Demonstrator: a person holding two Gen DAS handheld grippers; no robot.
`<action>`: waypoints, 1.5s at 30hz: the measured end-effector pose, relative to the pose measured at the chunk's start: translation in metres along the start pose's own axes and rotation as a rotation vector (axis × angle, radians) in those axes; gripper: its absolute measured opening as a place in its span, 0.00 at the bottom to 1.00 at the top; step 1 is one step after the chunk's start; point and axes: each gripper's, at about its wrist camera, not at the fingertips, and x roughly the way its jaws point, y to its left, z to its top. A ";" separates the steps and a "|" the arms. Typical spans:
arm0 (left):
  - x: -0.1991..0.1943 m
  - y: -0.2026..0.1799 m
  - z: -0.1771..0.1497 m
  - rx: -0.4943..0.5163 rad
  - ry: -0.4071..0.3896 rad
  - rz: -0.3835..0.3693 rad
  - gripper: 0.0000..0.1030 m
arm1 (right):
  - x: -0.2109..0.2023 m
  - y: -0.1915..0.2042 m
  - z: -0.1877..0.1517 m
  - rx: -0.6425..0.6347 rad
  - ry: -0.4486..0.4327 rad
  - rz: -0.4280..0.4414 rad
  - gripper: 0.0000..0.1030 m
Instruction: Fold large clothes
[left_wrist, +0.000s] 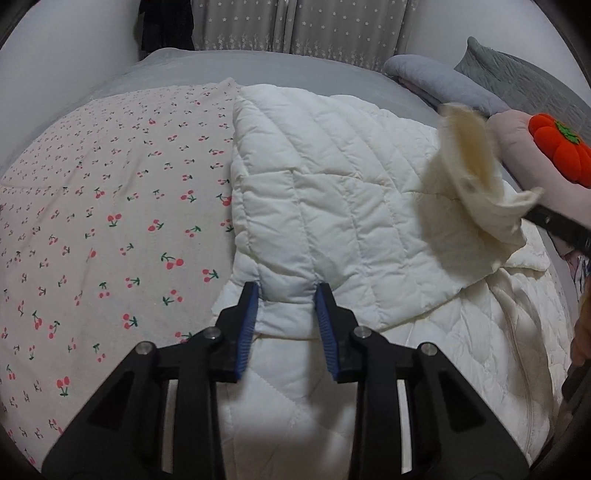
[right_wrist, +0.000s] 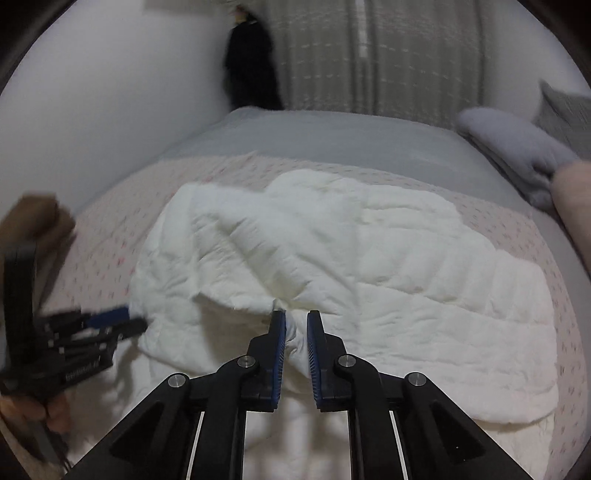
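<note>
Grey sheeting covers the bed (left_wrist: 155, 70), the widest thing in both views, running back to a star-dotted curtain (left_wrist: 295, 26) and a pale wall. Over the near part of it lies a cream blanket printed with small red cherries (left_wrist: 110, 206). On that blanket, toward the right in the left wrist view, spreads the white quilted jacket (left_wrist: 332, 206), puffy and stitched in panels, one layer folded over another. At the head end sit a grey pillow (left_wrist: 443, 79), a quilted grey cushion (left_wrist: 524, 74) and a pinkish plush shape bearing an orange pumpkin (left_wrist: 561, 151).

The left gripper (left_wrist: 287, 295) reaches down onto the jacket's near edge; a narrow tab of the white fabric sits between its blue pads, which press against the tab's two sides, gathering it. In the right wrist view the same tool shows blurred at the left edge, gripped by a hand (right_wrist: 33, 410).

The right gripper (right_wrist: 296, 321) has its fingers drawn close, a bunched fold of jacket fabric squeezed in the slim gap between the blue pads. In the left view a cream flap is lifted, blurred, on its black finger at the right
</note>
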 end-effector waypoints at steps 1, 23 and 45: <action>0.000 0.000 0.000 0.000 0.002 0.003 0.33 | -0.009 -0.025 0.002 0.090 -0.017 0.004 0.12; -0.004 -0.007 0.027 -0.189 -0.065 -0.181 0.33 | -0.031 0.042 -0.024 -0.195 0.034 0.216 0.68; -0.002 -0.008 0.018 -0.131 -0.042 -0.115 0.33 | -0.037 -0.153 -0.027 0.486 -0.022 0.242 0.35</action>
